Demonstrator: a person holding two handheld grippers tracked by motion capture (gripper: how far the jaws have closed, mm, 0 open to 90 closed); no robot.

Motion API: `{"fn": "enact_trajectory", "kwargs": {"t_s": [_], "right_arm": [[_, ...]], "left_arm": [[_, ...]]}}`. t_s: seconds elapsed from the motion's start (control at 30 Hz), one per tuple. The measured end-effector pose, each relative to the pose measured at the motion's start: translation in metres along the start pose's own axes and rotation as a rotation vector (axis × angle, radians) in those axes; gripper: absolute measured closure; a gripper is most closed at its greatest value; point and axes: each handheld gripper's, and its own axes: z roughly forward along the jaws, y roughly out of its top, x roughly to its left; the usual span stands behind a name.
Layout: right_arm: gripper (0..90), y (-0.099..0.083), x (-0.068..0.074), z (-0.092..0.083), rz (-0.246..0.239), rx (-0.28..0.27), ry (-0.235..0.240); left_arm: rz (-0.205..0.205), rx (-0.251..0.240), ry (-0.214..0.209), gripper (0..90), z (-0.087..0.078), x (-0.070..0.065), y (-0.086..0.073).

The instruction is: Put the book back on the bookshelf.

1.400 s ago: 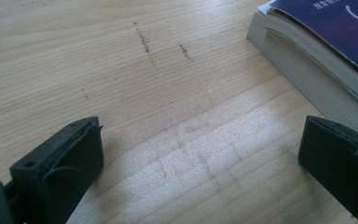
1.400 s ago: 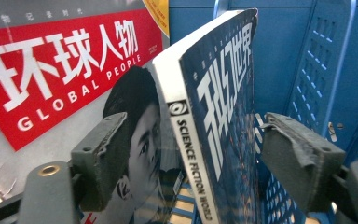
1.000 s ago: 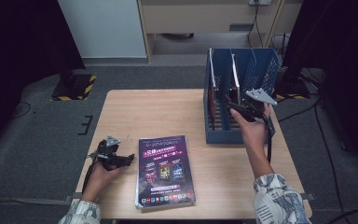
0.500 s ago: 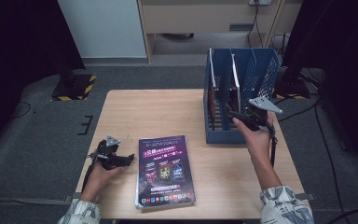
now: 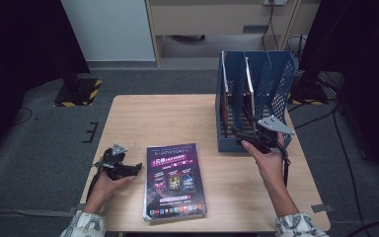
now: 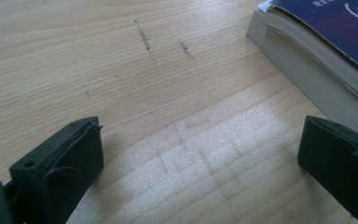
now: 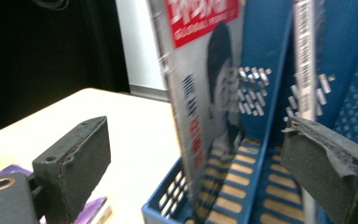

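A magazine (image 7: 205,107) stands upright in the blue file rack (image 5: 276,79).

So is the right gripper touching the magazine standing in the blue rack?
Apart. In the right gripper view the jaws stand open on either side of the magazine in the blue rack, with clear space between each and its cover.

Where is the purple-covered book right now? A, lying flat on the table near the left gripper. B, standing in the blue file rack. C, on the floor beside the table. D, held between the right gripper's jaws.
A: the purple-covered book lies flat on the table, just beside the left gripper, while the right gripper is over at the blue file rack with its jaws open.
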Motion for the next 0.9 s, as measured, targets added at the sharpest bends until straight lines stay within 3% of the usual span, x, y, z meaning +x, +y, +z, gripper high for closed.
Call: {"fn": "enact_trajectory", "kwargs": {"t_s": [0.47,0.7,0.9], "right_arm": [[8.6,-0.027,0.029,0.002,-0.031,0.080,0.060],[8.7,-0.036,0.041,0.005,-0.045,0.113,0.094],[8.7,-0.042,0.051,0.010,-0.066,0.141,0.130]], "left_arm": [[0.007,-0.001,-0.009,0.0,-0.001,0.000,-0.001],[0.054,-0.001,-0.050,0.0,-0.001,0.000,-0.001],[0.068,-0.001,-0.069,0.0,-0.002,0.000,-0.002]]}}
